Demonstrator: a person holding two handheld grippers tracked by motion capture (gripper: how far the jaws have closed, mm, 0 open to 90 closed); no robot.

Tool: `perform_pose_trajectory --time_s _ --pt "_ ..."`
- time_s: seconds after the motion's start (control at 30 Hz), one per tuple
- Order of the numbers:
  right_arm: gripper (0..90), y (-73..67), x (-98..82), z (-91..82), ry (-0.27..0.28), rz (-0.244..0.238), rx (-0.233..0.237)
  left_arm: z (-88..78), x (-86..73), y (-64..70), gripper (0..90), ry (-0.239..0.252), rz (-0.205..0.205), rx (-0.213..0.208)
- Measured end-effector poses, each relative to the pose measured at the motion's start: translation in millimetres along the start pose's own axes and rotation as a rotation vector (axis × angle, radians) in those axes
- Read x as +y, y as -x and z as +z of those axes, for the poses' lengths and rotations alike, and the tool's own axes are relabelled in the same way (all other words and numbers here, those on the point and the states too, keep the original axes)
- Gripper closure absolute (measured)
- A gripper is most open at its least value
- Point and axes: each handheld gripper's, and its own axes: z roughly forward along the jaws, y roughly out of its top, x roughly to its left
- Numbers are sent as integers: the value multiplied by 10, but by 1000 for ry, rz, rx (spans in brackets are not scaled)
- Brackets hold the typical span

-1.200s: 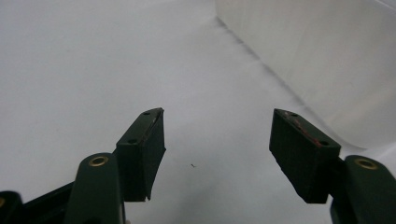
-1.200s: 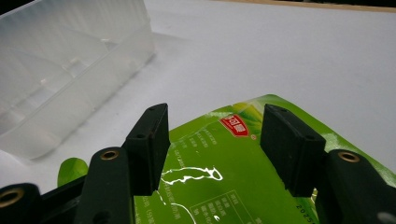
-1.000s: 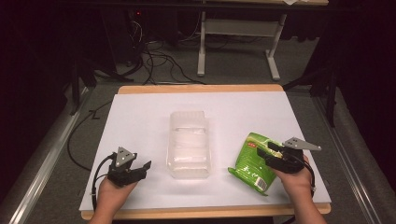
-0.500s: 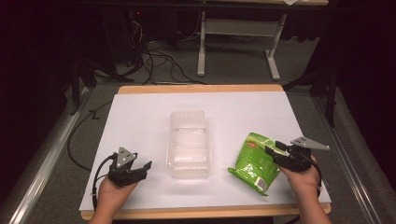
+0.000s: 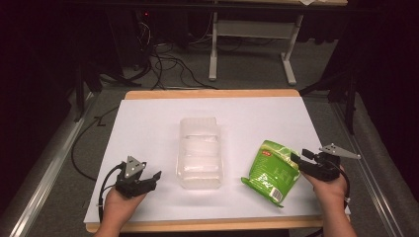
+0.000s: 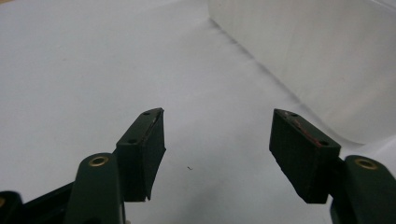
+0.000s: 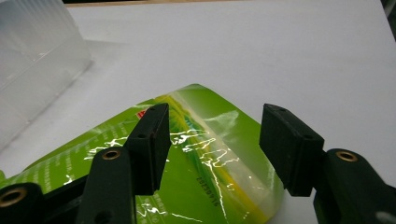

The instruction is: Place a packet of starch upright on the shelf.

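While the left gripper (image 5: pixel 150 178) idles jaws apart beside the clear container (image 5: pixel 199 153), the right gripper (image 5: pixel 299 162), likewise spread, straddles the green pouch (image 5: pixel 272 171), seemingly for pickup.

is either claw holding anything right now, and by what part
Nothing is held. The right claw is open over the green bag; the left claw is open above bare table.

The high view looks forward and down over the whole table (image 5: pixel 148 123) from the person's edge. The left gripper view sits low near the front left corner, close against the clear container (image 6: pixel 327 60). The right gripper view, near the front right corner, shares that container (image 7: pixel 32 60).
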Motion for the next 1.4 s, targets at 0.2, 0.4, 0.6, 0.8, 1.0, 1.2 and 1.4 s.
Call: perform_pose_trajectory --time_s 0.2,0.4,0.6,0.8,1.0,1.2,1.4 --pt "425 72 -10 -13 0 15 -16 12 4 5 363 -6 8 -1" --pt "396 116 -23 -5 -17 33 -25 10 3 9 363 -10 14 -2" --pt "349 152 -72 107 -90 59 -21 28 2 21 363 -21 23 -2" --pt "358 239 -146 262 -170 100 -25 43 -4 29 363 -26 28 0" --pt "422 263 -183 332 -199 121 3 55 -8 30 363 -38 29 0" --pt "550 319 -199 332 -191 171 52 70 -13 44 362 -46 37 -2" --pt "778 284 -194 347 -220 163 72 76 -15 44 362 -51 37 0"
